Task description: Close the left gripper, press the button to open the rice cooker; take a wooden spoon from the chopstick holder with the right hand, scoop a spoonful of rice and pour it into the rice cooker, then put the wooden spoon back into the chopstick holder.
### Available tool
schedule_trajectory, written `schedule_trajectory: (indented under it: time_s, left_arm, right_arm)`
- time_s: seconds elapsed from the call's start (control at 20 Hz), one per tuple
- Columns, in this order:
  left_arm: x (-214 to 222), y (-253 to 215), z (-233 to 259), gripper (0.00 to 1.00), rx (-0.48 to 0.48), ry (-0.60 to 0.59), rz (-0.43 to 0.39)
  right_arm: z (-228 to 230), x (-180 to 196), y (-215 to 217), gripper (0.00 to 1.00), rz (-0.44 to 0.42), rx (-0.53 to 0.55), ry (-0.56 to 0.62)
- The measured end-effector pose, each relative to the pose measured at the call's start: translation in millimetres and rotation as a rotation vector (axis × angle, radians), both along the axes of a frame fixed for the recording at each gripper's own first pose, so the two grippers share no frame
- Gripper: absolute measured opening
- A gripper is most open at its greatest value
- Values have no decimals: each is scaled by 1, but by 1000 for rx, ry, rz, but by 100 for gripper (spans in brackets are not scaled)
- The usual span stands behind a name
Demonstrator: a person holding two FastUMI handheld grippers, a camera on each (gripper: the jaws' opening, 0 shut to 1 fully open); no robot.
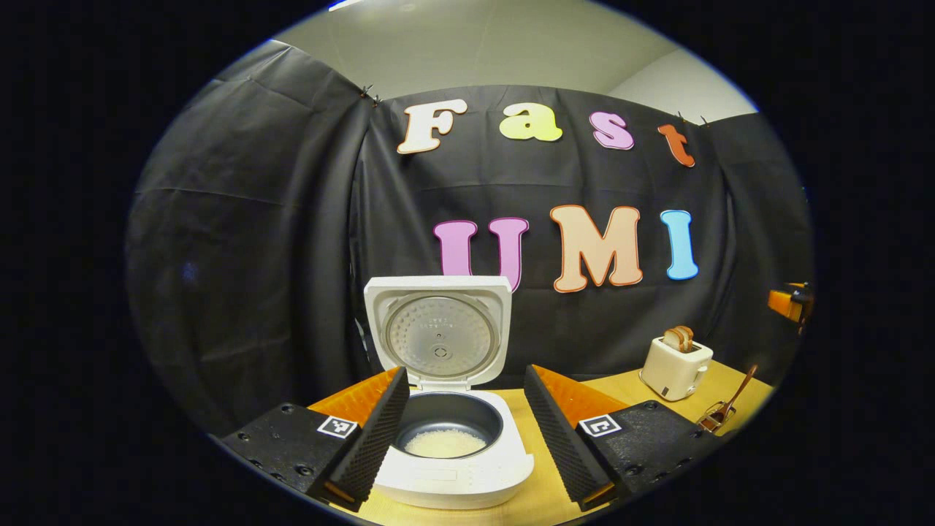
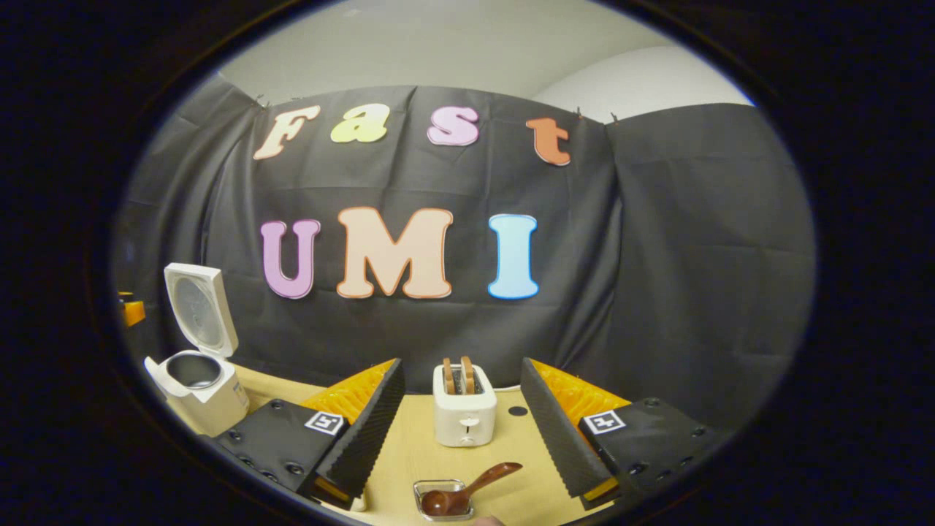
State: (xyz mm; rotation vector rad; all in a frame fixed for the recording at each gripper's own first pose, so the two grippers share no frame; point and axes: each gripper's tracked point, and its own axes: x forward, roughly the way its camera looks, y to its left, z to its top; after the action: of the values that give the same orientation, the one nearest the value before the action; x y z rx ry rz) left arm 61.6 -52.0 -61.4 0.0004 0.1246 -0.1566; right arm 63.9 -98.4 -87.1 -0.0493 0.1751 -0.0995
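Note:
The white rice cooker (image 1: pixel 456 475) stands with its lid (image 1: pixel 438 332) swung up, and white rice (image 1: pixel 445 442) lies in the dark inner pot. My left gripper (image 1: pixel 466 372) is open, its fingers on either side of the cooker and apart from it. In the right gripper view the wooden spoon (image 2: pixel 467 486) rests with its bowl in the small chopstick holder (image 2: pixel 442 500), handle leaning up to the right. My right gripper (image 2: pixel 462 363) is open above and behind the holder, holding nothing. The spoon (image 1: pixel 739 387) and holder (image 1: pixel 712 420) also show at the right of the left gripper view.
A white toaster (image 2: pixel 464 413) with two bread slices stands just behind the holder on the wooden table (image 2: pixel 409 446). The open cooker (image 2: pixel 197 387) is far to the left there. The black cloth wall closes off the back of the table.

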Motion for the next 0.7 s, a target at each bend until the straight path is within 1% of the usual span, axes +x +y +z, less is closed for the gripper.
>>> schedule_trajectory:
  time_s: [0.3,0.4,0.6,0.7]
  left_arm:
    - [-11,-16,4,94,0,8,-3]
    - [-16,-19,6,93,4,11,3]
    - [-23,-25,10,95,14,11,18]
    - [-27,-28,10,94,19,15,27]
  right_arm:
    - [-52,16,-18,99,15,15,101]
    - [-69,20,-25,99,16,16,130]
    - [-106,25,-38,99,18,24,191]
    - [-126,27,-43,99,25,35,226]
